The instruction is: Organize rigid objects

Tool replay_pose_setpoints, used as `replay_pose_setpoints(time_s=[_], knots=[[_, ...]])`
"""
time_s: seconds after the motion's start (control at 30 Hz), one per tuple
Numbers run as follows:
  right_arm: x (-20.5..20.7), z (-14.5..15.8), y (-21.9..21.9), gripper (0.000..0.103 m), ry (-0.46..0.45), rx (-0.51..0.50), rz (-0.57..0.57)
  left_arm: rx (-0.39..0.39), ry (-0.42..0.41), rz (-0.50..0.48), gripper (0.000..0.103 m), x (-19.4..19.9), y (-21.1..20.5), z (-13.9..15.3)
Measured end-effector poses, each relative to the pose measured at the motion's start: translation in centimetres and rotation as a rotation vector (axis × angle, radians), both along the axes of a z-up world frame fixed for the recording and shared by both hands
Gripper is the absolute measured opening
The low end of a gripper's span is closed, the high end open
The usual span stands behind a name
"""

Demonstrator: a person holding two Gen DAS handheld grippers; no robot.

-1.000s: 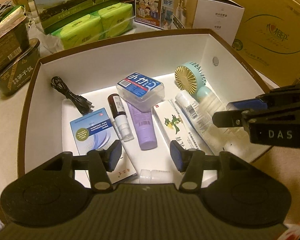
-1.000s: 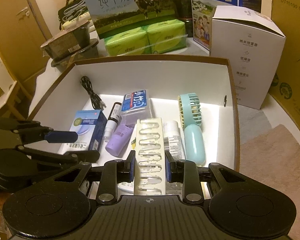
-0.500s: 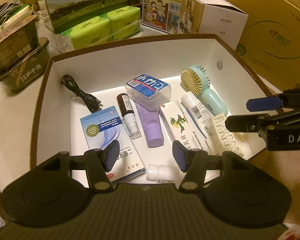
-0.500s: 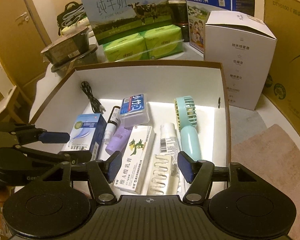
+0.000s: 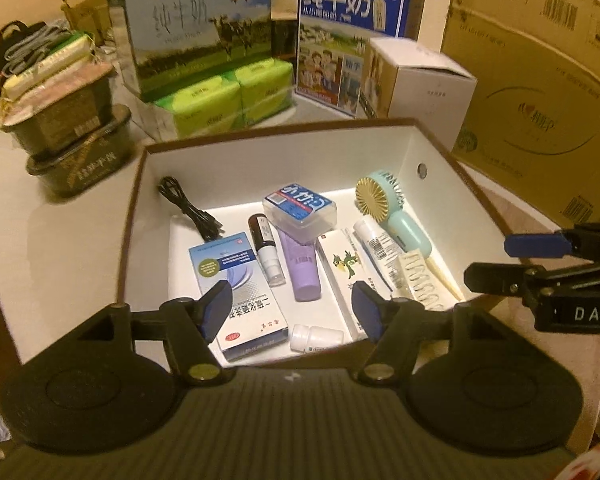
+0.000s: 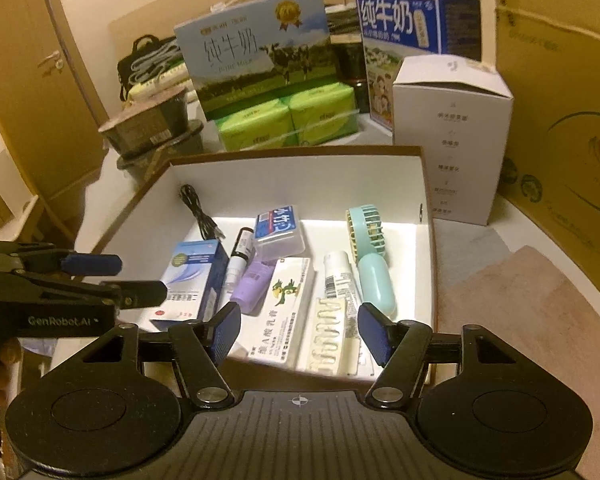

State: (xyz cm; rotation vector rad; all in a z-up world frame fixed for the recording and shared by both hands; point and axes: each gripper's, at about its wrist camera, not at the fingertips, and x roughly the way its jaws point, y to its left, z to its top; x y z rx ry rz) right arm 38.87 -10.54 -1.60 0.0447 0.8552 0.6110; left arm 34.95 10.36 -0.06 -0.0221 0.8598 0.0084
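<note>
White-lined box [image 5: 284,152] with brown rim, open top, on the pale worktop [image 5: 60,248]. It holds all the small rigid items, lying flat on its floor.

Contents, left to right in the left wrist view: coiled black cable [image 5: 188,210] at the far left corner; blue-and-white carton [image 5: 236,292] near the front; dark-capped spray bottle [image 5: 266,254] just beside it; purple tube [image 5: 300,268], its far end under a clear case with blue label [image 5: 300,210]; long white carton with a green bird [image 5: 346,276]; white tube with barcode [image 5: 376,242]; cream comb-like piece [image 5: 420,280] lying against that tube, by the right wall; mint handheld fan [image 5: 392,212] in the far right corner, head toward the back wall. A small white bottle [image 5: 316,337] lies on its side at the near wall.

Left gripper [image 5: 292,310]: above the near edge of the box, jaws apart and widening, nothing between them. Blue pads [image 5: 216,312] clear of the carton beneath.

Right gripper [image 6: 298,330]: over the near right part of the box, above the comb-like piece [image 6: 332,332]; jaws apart and widening, nothing held. Seen also at the right edge of the left wrist view.

Behind the box: two milk cartons [image 5: 198,36], green tissue packs [image 5: 220,98], white carton [image 5: 420,80], stacked dark tubs [image 5: 72,136]. Large cardboard box [image 5: 540,92] to the right.
</note>
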Motion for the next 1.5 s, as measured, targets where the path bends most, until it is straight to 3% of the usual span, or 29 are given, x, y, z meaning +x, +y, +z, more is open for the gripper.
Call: replay_pose_setpoints(time_s=[0.53,1.03,1.5], knots=[[-10.5,4.0,-4.3,0.065,-0.004,0.107,-0.085,0.029,-0.03,0.026,0.064,-12.0,-2.8,3.3],[-21.6,6.1,-6.6,0.065,-0.053,0.073,-0.108,0.036,-0.076,0.053,0.064,-24.3,-5.7,5.1],[-30.3,5.4,-7.6,0.065,-0.046,0.058,-0.071,0.036,-0.106,0.066,0.064,-32.9,-7.1,4.5]])
